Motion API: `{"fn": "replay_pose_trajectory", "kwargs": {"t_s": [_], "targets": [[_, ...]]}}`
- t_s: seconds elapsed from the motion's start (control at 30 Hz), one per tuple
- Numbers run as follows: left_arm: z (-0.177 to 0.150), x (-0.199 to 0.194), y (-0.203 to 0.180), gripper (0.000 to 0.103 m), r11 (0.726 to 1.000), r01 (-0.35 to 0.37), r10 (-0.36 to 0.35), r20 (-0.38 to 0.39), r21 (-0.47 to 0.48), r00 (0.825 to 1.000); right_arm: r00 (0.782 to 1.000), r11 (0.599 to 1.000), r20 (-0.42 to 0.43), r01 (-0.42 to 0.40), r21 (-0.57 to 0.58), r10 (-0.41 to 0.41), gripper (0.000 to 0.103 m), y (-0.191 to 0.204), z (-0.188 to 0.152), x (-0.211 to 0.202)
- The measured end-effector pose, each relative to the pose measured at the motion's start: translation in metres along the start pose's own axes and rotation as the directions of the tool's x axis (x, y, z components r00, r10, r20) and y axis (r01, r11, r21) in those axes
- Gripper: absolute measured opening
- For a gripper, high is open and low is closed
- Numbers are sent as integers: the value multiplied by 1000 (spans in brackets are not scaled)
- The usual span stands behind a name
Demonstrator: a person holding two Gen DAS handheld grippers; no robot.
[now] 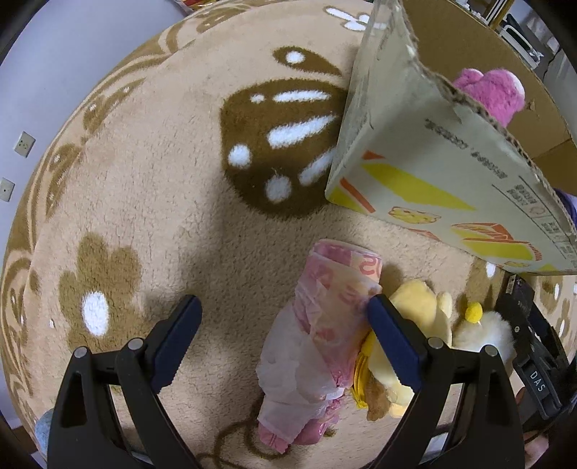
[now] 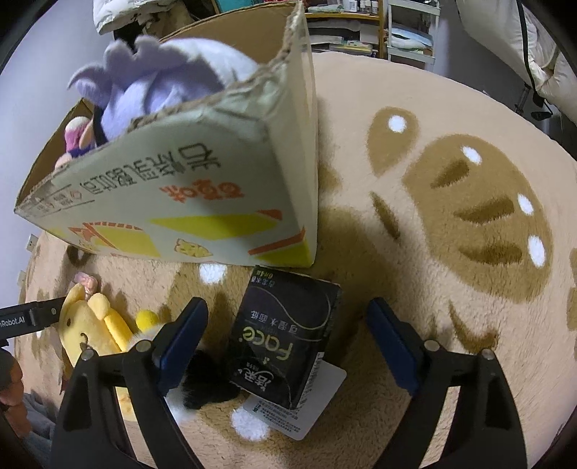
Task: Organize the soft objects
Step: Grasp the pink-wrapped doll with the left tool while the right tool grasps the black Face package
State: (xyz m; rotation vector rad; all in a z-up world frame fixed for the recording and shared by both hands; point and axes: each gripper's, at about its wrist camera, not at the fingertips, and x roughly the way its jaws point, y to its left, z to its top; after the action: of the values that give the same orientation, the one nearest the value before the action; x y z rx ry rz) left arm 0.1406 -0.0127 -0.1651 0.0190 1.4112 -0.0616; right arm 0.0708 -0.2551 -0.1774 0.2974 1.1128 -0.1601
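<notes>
A pink plastic-wrapped soft pack [image 1: 317, 324] lies on the rug between the fingers of my open left gripper [image 1: 283, 310], close to the right finger. A yellow plush toy [image 1: 414, 314] and a white plush with a yellow pompom [image 1: 483, 324] lie just right of it. My right gripper [image 2: 288, 314] is open around a black tissue pack [image 2: 288, 335] lying on a white card. The yellow plush [image 2: 93, 324] shows left of it. A cardboard box [image 2: 180, 202] holds a lilac plush [image 2: 173, 79]; a pink plush [image 1: 490, 90] sits in it in the left wrist view.
A beige round rug with brown butterfly and flower patterns [image 1: 162, 180] covers the floor. The cardboard box [image 1: 432, 173] stands beyond both grippers. Shelving [image 2: 378, 29] and bedding stand beyond the rug. The other gripper's body [image 1: 533, 342] is at the far right.
</notes>
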Motion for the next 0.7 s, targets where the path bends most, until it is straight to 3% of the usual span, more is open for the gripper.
{"fn": "replay_pose_trajectory", "kwargs": {"t_s": [0.47,0.7], "targets": [[7,17,-21,93,999,-22,21,6,34,1000,1000,999,-7,26,-33,-26,94,23,3,9],[8,19,-15,93,1000,-7,7,-20,12,1000,998,997,-4,60,-51,-60,81,14,0,11]]}}
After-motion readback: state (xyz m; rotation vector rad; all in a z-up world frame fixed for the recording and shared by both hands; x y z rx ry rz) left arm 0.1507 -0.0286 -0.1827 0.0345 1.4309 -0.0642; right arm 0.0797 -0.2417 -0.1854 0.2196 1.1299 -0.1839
